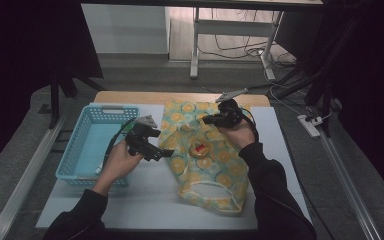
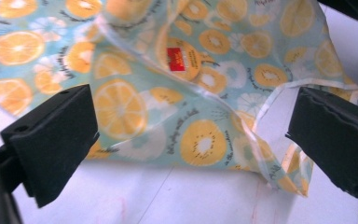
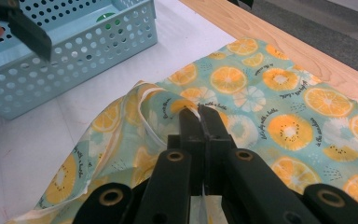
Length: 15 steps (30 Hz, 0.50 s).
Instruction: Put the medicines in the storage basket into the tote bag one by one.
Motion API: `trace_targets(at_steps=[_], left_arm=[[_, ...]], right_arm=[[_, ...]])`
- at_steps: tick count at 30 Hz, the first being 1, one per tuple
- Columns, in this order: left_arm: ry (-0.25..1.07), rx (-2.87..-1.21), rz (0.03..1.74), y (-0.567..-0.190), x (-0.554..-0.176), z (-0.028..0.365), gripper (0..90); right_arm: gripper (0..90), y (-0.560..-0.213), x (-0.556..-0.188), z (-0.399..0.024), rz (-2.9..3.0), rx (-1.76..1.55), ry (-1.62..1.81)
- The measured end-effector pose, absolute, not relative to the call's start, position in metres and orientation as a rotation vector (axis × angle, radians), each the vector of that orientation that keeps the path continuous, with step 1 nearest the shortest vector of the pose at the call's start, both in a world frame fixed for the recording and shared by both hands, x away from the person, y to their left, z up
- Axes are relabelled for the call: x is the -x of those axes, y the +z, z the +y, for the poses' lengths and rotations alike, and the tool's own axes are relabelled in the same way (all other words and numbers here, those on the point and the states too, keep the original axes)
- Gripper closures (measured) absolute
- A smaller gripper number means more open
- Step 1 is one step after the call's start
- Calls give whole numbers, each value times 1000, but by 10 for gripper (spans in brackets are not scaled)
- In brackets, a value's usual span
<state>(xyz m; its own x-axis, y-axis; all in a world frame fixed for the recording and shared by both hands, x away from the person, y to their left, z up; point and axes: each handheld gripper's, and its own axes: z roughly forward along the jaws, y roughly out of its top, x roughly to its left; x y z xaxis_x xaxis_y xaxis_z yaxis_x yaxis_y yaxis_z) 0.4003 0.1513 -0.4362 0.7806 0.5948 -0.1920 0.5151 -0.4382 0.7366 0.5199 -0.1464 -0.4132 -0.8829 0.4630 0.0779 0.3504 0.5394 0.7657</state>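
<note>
The bag [image 1: 205, 155], a thin one printed with orange and kiwi slices, lies spread on the white mat [image 1: 145, 200] at the centre of the table [image 1: 130, 96], its handle loop toward six o'clock in the high view and a small red label near its middle. The left gripper [image 1: 166, 152] sits just off the bag's nine o'clock edge, held in a hand [image 1: 121, 161] whose forearm comes up from seven o'clock with the wrist bent inward, so that the jaws point toward three o'clock. In the left gripper view those jaws stand wide apart with nothing between them, the rumpled bag edge lying beyond. The right gripper [image 1: 206, 119] is at the bag's twelve o'clock part, its hand [image 1: 240, 129] curled over the top and the forearm rising from five o'clock. Its jaws are pinched together on a raised fold of the bag. The blue basket [image 1: 87, 150] stands at nine o'clock, beside the left hand.
</note>
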Motion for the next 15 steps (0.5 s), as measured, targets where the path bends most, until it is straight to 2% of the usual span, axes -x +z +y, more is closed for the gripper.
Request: trace_targets(at_steps=[15], left_arm=[[212,-2072,923,-437,-386,201,3]], right_arm=[[900,-412,-518,-149,2631,-697,1282]])
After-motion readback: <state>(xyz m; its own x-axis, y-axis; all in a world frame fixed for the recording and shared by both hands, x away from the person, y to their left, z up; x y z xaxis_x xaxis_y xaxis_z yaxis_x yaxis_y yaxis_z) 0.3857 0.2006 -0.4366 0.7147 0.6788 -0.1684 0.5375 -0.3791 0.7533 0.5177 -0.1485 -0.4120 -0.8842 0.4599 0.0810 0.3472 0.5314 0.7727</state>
